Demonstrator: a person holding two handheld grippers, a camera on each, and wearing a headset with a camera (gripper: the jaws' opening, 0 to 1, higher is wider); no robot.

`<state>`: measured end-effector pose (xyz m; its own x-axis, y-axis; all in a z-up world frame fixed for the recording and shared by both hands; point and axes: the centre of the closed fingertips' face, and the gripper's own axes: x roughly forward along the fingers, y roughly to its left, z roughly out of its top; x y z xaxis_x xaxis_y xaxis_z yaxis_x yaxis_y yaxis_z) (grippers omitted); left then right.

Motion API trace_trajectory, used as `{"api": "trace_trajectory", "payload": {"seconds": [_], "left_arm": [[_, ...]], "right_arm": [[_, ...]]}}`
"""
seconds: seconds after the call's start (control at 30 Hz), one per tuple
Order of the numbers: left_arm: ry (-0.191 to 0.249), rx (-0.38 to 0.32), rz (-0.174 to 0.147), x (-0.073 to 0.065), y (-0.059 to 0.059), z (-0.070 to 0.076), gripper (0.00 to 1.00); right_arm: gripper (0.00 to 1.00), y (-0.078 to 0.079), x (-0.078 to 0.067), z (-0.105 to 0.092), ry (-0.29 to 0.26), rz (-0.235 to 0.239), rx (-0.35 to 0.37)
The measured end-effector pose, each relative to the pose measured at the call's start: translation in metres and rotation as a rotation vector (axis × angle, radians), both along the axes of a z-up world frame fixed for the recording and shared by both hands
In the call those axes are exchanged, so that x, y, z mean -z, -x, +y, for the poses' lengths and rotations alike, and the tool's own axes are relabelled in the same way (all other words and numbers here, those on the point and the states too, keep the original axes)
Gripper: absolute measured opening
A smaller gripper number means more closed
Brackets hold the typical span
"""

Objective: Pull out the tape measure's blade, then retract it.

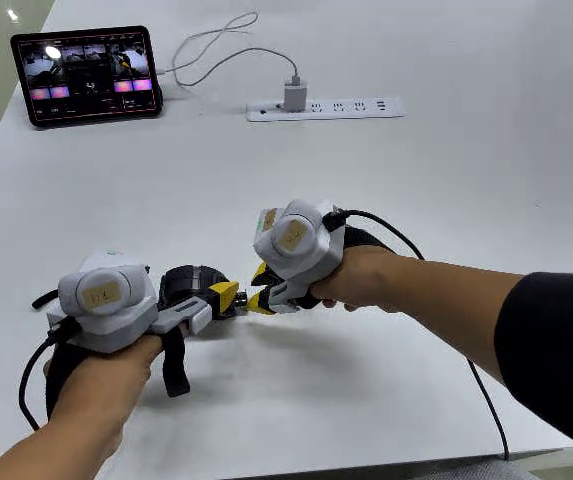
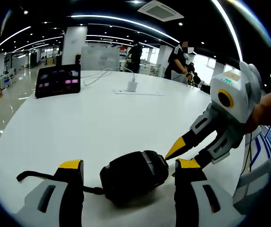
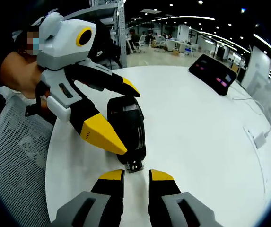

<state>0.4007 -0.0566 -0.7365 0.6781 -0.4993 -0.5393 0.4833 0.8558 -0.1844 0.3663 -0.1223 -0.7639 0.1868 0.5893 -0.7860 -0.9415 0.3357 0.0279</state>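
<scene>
The black tape measure (image 1: 191, 283) lies on the white table (image 1: 386, 200), clasped between the yellow-tipped jaws of my left gripper (image 1: 206, 290). Its black wrist strap (image 1: 174, 365) trails toward me. In the left gripper view the case (image 2: 135, 175) sits between the jaws of the left gripper (image 2: 129, 164). My right gripper (image 1: 259, 290) points at the case from the right, slightly open. In the right gripper view the blade's metal hook (image 3: 134, 165) pokes out of the case (image 3: 128, 125) just ahead of the right gripper (image 3: 136, 176), whose tips are not touching it.
A tablet (image 1: 86, 72) leans at the back left. A white power strip (image 1: 326, 108) with a plugged-in charger (image 1: 295, 95) and its cable lies at the back centre. A black cable (image 1: 486, 400) runs from the right gripper over the table's near edge.
</scene>
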Motion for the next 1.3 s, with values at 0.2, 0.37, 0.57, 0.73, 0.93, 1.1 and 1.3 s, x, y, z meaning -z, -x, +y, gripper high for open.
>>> {"api": "trace_trajectory", "payload": {"seconds": [0.2, 0.37, 0.57, 0.73, 0.93, 1.1, 1.3], "left_arm": [[0.045, 0.039, 0.017, -0.003, 0.005, 0.000, 0.96], [0.056, 0.110, 0.017, -0.006, 0.014, -0.001, 0.99], [0.028, 0.198, 0.018, -0.007, 0.023, 0.000, 0.99], [0.043, 0.248, -0.012, -0.015, 0.024, 0.003, 0.99], [0.027, 0.287, 0.038, -0.011, 0.031, 0.015, 0.99], [-0.022, 0.326, 0.033, -0.008, 0.037, 0.026, 0.99], [-0.067, 0.364, 0.033, -0.006, 0.043, 0.035, 0.99]], "right_arm": [[0.20, 0.002, -0.010, -0.007, -0.044, 0.001, 0.062], [0.24, 0.007, -0.014, -0.017, -0.062, 0.009, 0.097], [0.31, 0.011, -0.021, -0.036, -0.097, 0.018, 0.158], [0.34, 0.014, -0.028, -0.056, -0.120, 0.009, 0.213], [0.37, 0.024, -0.028, -0.086, -0.130, 0.003, 0.268], [0.41, 0.032, -0.030, -0.107, -0.118, -0.014, 0.277], [0.44, 0.037, -0.036, -0.127, -0.109, -0.053, 0.274]]}}
